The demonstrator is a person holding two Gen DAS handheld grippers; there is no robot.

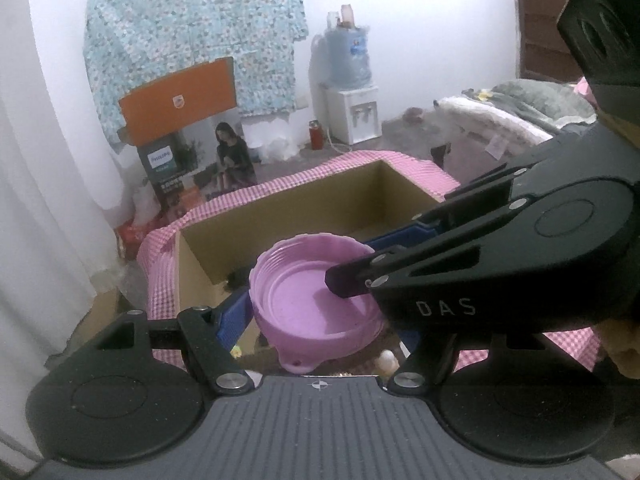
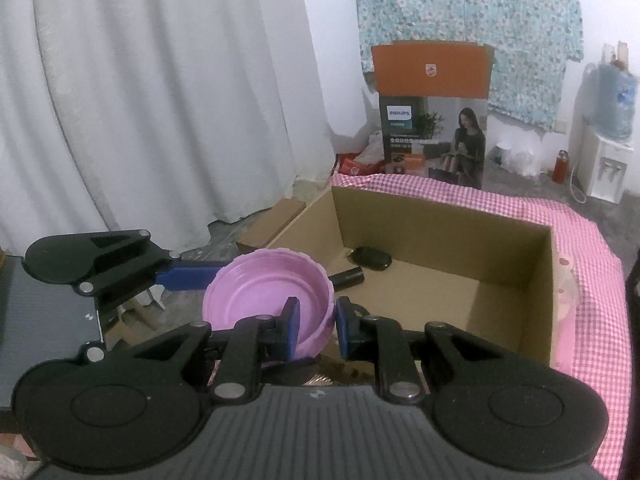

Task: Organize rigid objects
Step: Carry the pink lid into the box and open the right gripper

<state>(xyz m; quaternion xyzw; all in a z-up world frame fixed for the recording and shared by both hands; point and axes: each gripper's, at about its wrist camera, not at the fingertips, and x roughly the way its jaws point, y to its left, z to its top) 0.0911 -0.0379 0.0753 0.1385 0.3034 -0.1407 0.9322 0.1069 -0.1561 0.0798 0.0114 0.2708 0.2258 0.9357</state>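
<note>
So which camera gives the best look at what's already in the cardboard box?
The right wrist view: it looks into the box at two dark items on its floor. The left wrist view shows mostly walls; the pink bowl blocks the floor.

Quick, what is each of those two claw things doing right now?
Left gripper: closed around the outside of the pink bowl.
Right gripper: shut on the pink bowl's rim, one finger inside, one outside.
</note>
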